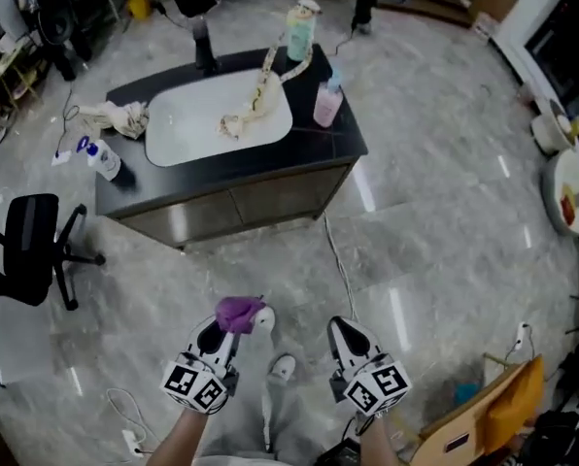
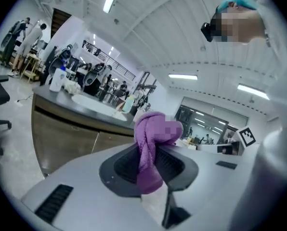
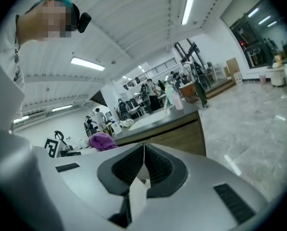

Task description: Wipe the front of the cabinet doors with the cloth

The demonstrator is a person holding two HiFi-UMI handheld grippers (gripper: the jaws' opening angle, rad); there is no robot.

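A purple cloth (image 1: 239,313) is bunched between the jaws of my left gripper (image 1: 233,325), which is shut on it; in the left gripper view the cloth (image 2: 150,148) stands up between the pads. My right gripper (image 1: 342,335) is shut with nothing in it, its pads pressed together (image 3: 143,163). Both grippers hang low over the floor, well short of the cabinet. The brown cabinet doors (image 1: 260,202) face me under a black counter (image 1: 328,139) with a white sink (image 1: 217,119). The doors also appear in the left gripper view (image 2: 61,138) and the right gripper view (image 3: 182,134).
On the counter stand a pink bottle (image 1: 327,103), a green bottle (image 1: 300,31), a spray bottle (image 1: 103,158), a crumpled rag (image 1: 119,116) and a beaded string (image 1: 260,90). A black office chair (image 1: 27,250) stands at the left. A cable (image 1: 336,260) runs across the grey floor.
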